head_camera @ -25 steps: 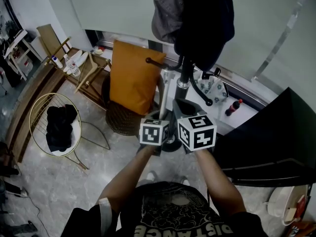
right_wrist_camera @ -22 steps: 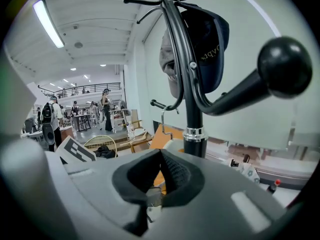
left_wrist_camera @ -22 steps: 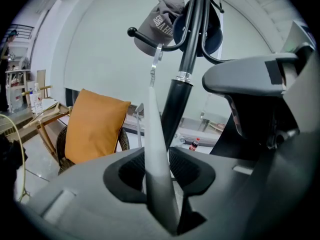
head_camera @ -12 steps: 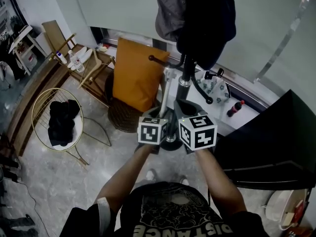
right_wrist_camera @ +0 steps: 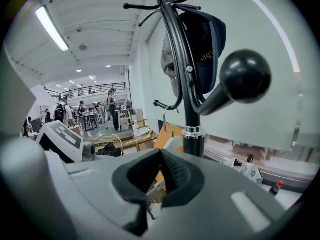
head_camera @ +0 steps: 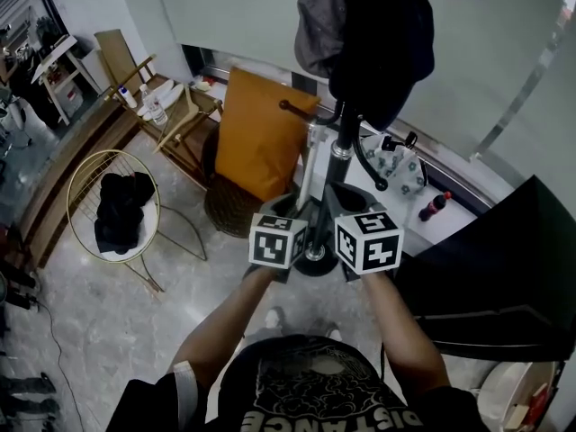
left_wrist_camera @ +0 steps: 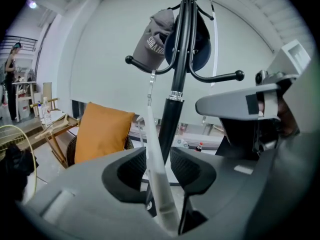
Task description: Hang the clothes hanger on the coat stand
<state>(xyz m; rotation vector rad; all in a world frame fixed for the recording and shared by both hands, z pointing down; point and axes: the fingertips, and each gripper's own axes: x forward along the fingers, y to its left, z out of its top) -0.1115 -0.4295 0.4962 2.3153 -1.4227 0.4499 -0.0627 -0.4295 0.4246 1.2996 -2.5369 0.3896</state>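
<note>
The black coat stand (head_camera: 343, 142) rises in the middle of the head view, with a grey cap (head_camera: 319, 25) and a dark garment (head_camera: 382, 39) on it. A white clothes hanger (head_camera: 307, 174) hangs by its metal hook from a lower arm (head_camera: 292, 107) of the stand. In the left gripper view the hanger's bar (left_wrist_camera: 156, 149) runs between the jaws of my left gripper (left_wrist_camera: 159, 156). Those jaws have just been opening and stand apart from the bar. My right gripper (right_wrist_camera: 160, 156) has its fingertips pinched together on the hanger (right_wrist_camera: 173, 143) just below the hook (right_wrist_camera: 164, 112).
An orange cushion (head_camera: 261, 142) leans on a wicker stool left of the stand. Further left are a gold wire chair (head_camera: 85, 187) holding black clothes and a wooden chair (head_camera: 184, 124). A cola bottle (head_camera: 434, 207) stands by the wall. A black surface (head_camera: 504, 259) fills the right.
The head view has drifted a little, so the room sits further right and lower. Both grippers stay close together in front of the stand's pole, and the hanger still hangs on the lower arm.
</note>
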